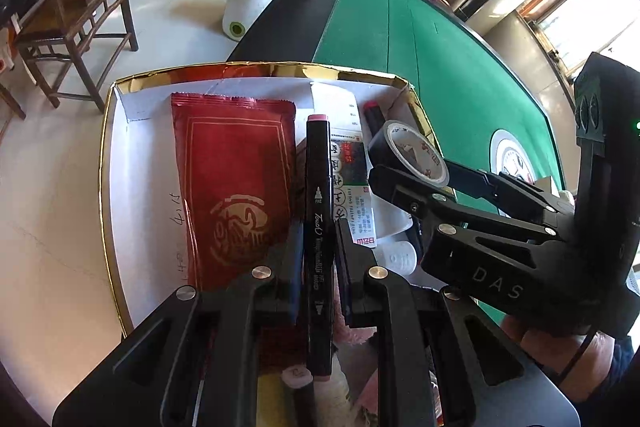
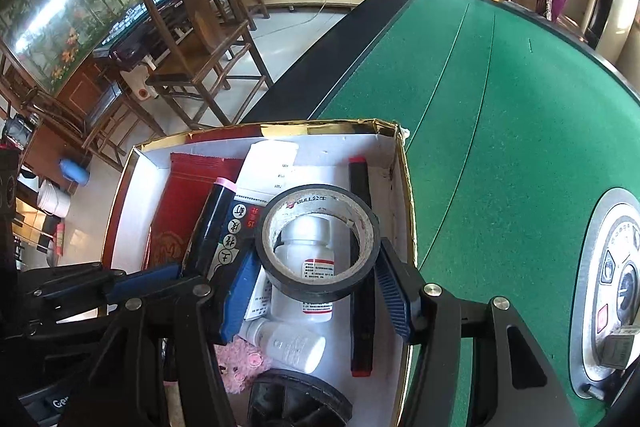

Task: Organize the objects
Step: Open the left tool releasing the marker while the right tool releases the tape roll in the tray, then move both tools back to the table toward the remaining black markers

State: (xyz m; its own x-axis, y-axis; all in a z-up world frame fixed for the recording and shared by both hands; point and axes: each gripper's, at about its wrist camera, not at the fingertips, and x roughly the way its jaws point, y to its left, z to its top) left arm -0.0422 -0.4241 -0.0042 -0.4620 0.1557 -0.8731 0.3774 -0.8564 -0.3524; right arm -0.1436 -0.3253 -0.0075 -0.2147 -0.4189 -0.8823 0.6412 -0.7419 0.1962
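A gold-rimmed cardboard box (image 1: 256, 69) sits at the edge of the green table (image 1: 360, 15). My left gripper (image 1: 320, 247) is shut on a black marker with a pink cap (image 1: 319, 187), held over the box beside a red foil packet (image 1: 236, 187). My right gripper (image 2: 317, 283) is shut on a roll of black tape (image 2: 316, 293), its blue pads (image 2: 240, 291) pressing both sides, above a white bottle (image 2: 316, 259) in the box (image 2: 320, 127). In the left wrist view, the tape roll (image 1: 416, 157) and right gripper (image 1: 424, 179) hang at the box's right side. The marker (image 2: 214, 227) shows in the right wrist view too.
The box also holds a black marker with red caps (image 2: 362, 267), a second white bottle (image 2: 292, 345), printed cartons (image 1: 354, 195), something pink and fluffy (image 2: 240, 359) and a black wheel-like part (image 2: 300, 403). Wooden chairs (image 2: 200, 39) stand on the floor to the left. A control panel (image 2: 616, 287) sits in the green felt.
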